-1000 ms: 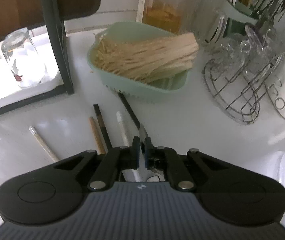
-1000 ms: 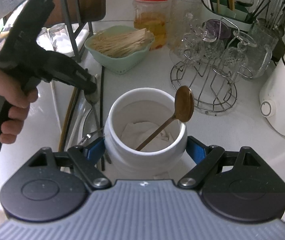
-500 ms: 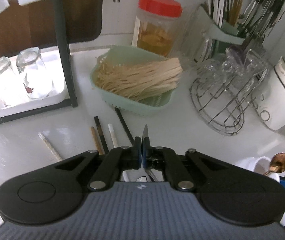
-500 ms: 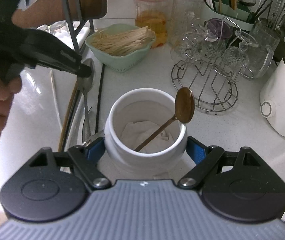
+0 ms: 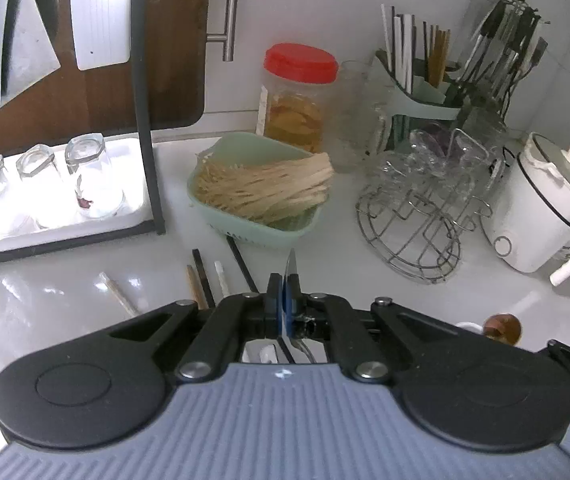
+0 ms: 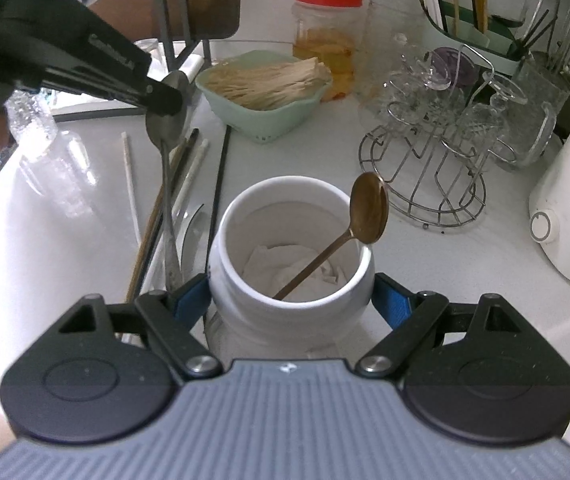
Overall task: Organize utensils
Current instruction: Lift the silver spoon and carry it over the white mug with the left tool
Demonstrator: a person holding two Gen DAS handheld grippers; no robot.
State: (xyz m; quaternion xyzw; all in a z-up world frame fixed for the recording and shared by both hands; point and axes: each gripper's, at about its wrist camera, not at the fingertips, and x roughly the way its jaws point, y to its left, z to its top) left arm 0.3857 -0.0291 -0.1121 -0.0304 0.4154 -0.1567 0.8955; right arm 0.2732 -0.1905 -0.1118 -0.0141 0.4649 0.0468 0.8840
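Note:
My left gripper (image 5: 284, 292) is shut on the bowl of a steel spoon (image 6: 167, 184), whose thin edge (image 5: 291, 266) sticks up between the pads. In the right wrist view the left gripper (image 6: 165, 102) hangs over the counter at upper left, and the spoon's handle dangles down beside the jar. My right gripper (image 6: 291, 300) holds a white ceramic jar (image 6: 245, 216) between its blue pads (image 6: 191, 296). A bronze spoon (image 6: 369, 208) leans inside the jar on white paper. Several chopsticks (image 6: 189, 168) lie on the counter left of the jar, and they show in the left wrist view (image 5: 205, 286) too.
A green basket of pale sticks (image 5: 261, 192) sits behind the chopsticks, with a red-lidded jar (image 5: 299, 96) beyond it. A wire rack of glasses (image 6: 437, 128) and a white cooker (image 6: 569, 208) stand to the right. A cutlery holder (image 5: 425, 80) is at the back, upturned glasses on a tray (image 5: 45, 176) at left.
My left gripper has risen and pulled back from the counter, carrying the steel spoon up with it. The right gripper and the jar have stayed in place.

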